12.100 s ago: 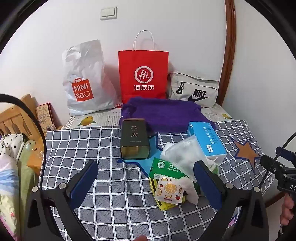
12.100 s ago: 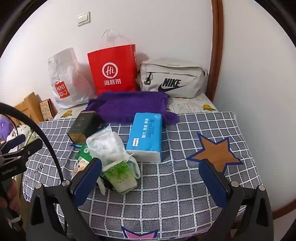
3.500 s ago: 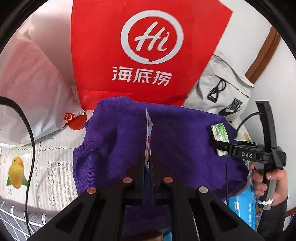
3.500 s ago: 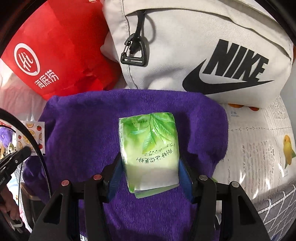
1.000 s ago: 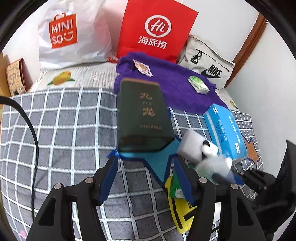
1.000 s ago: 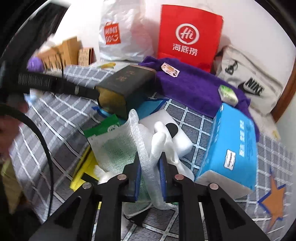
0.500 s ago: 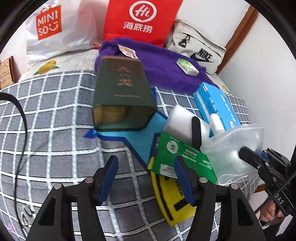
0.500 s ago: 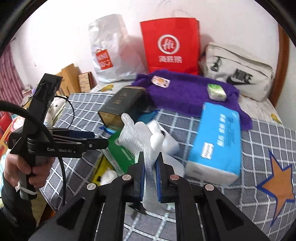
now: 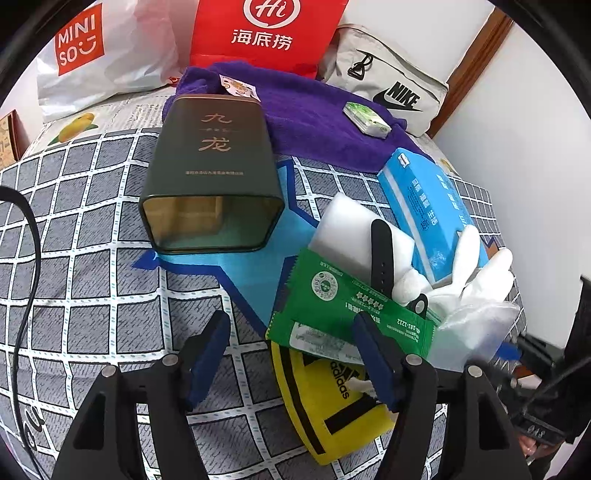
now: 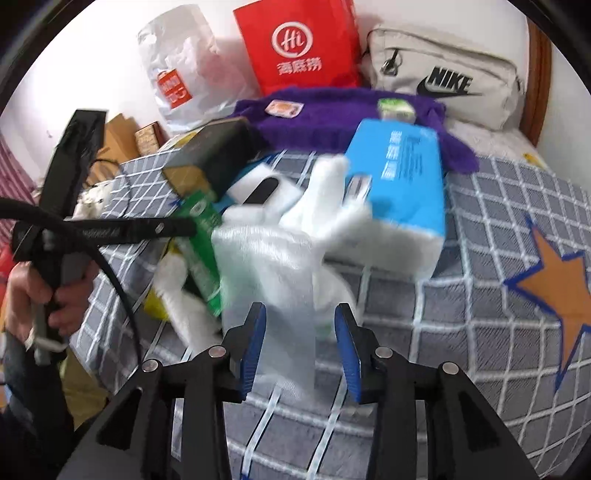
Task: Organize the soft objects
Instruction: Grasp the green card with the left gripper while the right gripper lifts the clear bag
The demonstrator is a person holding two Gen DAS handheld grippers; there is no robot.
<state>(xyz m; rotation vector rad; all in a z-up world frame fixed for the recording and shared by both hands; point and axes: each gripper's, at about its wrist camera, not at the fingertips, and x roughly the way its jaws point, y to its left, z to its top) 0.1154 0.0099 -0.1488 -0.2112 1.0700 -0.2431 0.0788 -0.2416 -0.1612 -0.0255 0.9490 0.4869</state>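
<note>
Right gripper [image 10: 299, 347] half-open, clear plastic bag [image 10: 273, 266] loose between jaws | left gripper [image 9: 291, 354] wide open, empty | bag looks light, limp, slippery; pinch gathered near edge.

Against the white wall stand a white MINISO plastic bag [image 9: 107, 55], a red paper bag [image 9: 264, 33] with a white Hi logo, and a beige Nike pouch [image 9: 388, 88], left to right. A dark green tin [image 9: 212, 173] with gold characters lies on its side on the grey checked cloth [image 9: 81, 229], its open mouth facing the camera. Fruit-printed newspaper [image 9: 110, 114] lies beyond the cloth, and a wooden door frame [image 9: 480, 55] runs up the right.
</note>
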